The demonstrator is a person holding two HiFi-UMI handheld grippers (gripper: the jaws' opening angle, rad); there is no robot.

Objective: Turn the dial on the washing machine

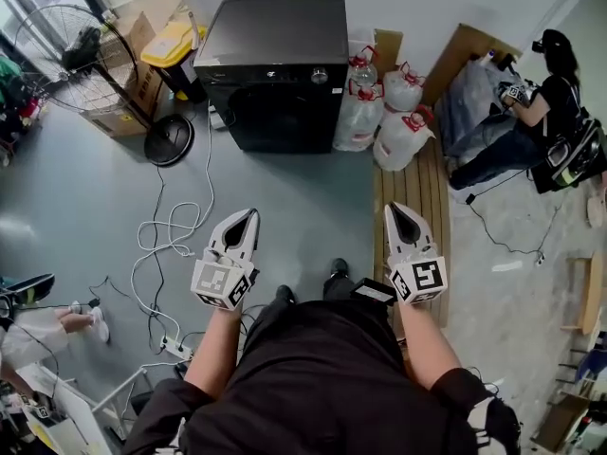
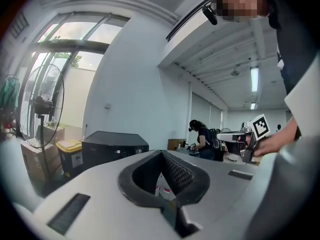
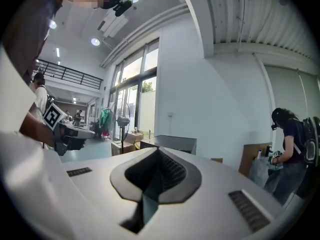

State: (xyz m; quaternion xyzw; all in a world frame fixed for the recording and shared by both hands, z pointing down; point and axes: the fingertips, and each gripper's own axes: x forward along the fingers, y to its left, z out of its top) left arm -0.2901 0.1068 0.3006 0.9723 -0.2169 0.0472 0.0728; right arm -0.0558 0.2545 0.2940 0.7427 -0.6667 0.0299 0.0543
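Well, in the head view the washing machine stands against the far wall, well apart from me across the floor. Its dial sits on the top strip of the front, right of the middle. My left tongs and right tongs are held out side by side, both aimed that way. The dial lies ahead and between them, so neither hand is clearly nearer. Both tongs taper to a closed point and carry nothing.

In the left gripper view the left tongs are closed tip to tip and empty, and the washing machine sits far off, left of their line.

In the right gripper view the right tongs are likewise closed on nothing. The washing machine shows just behind their tip, nearly straight ahead, so I judge these the better lined up. How the dial is set I cannot tell from here.
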